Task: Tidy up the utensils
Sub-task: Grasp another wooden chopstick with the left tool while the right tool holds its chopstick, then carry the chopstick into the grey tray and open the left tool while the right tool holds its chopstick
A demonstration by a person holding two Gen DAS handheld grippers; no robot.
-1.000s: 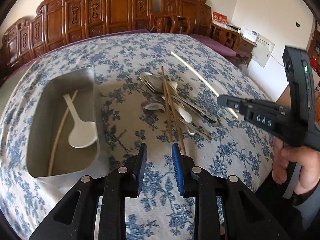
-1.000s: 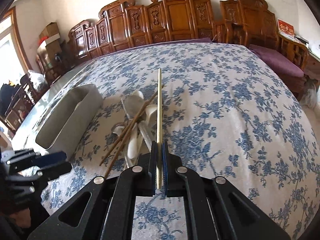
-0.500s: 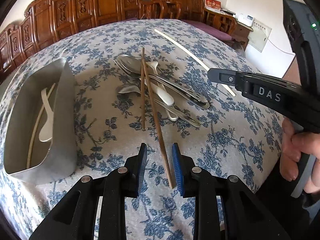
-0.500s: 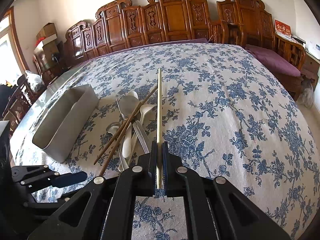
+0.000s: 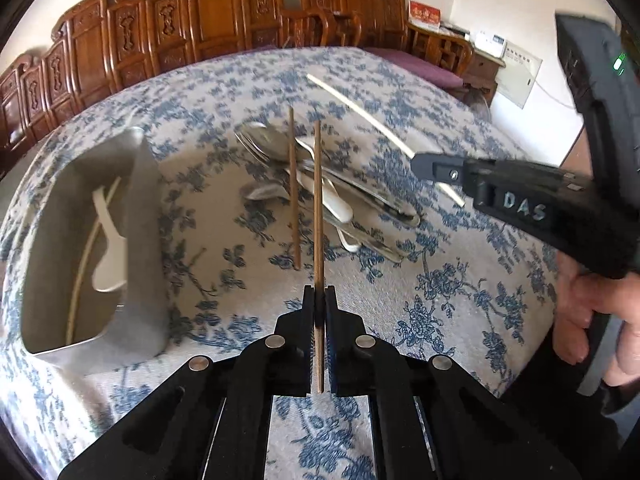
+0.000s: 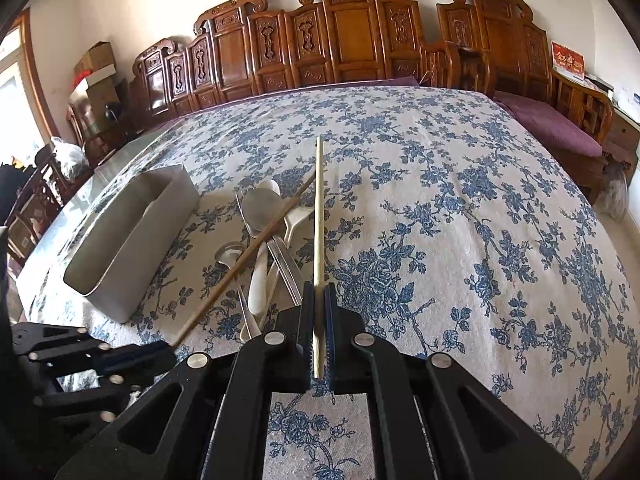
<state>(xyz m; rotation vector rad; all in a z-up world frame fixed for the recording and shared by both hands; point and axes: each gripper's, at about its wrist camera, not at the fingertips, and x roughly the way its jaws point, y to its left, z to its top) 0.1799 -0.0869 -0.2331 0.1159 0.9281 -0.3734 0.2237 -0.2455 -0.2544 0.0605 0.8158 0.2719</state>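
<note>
left black two-finger gripper (image 5: 319, 300) is clamped on a thin brown wooden chopstick (image 5: 317, 200), jaws pinched narrow around its near end; the stick runs straight forward from the fingers, far end over the pile of metal spoons (image 5: 280, 152) and a white plastic spoon (image 5: 336, 204) on the blue floral tablecloth (image 5: 440, 300). a second brown wooden chopstick (image 5: 293, 184) sits just left of the held one, roughly parallel, across the same pile; cannot tell if the two touch. a grey rectangular metal tray (image 5: 144, 240) is to the left of the left gripper, well apart from the held stick, with a white flat spoon (image 5: 106, 240) and a pale thin stick (image 5: 86, 264) inside it. right black two-finger gripper (image 6: 319, 308) is closed tight on a pale cream chopstick (image 6: 318, 208), gripped at the near end, shaft pointing straight ahead above the cloth, just right of the spoon pile (image 6: 264, 216). in the right wrist view the brown chopstick (image 6: 248, 256) slants from the left gripper (image 6: 160, 354) at lower left up toward the cream one, tips near each other. grey tray (image 6: 132, 264) lies left of the pile there. in the left wrist view the right gripper (image 5: 424, 164) comes in from the right side with the cream stick (image 5: 360, 112) angled away from it, person's hand (image 5: 592, 308) on the handle. carved wooden chairs (image 6: 344, 40) line the far edge of the table.
</note>
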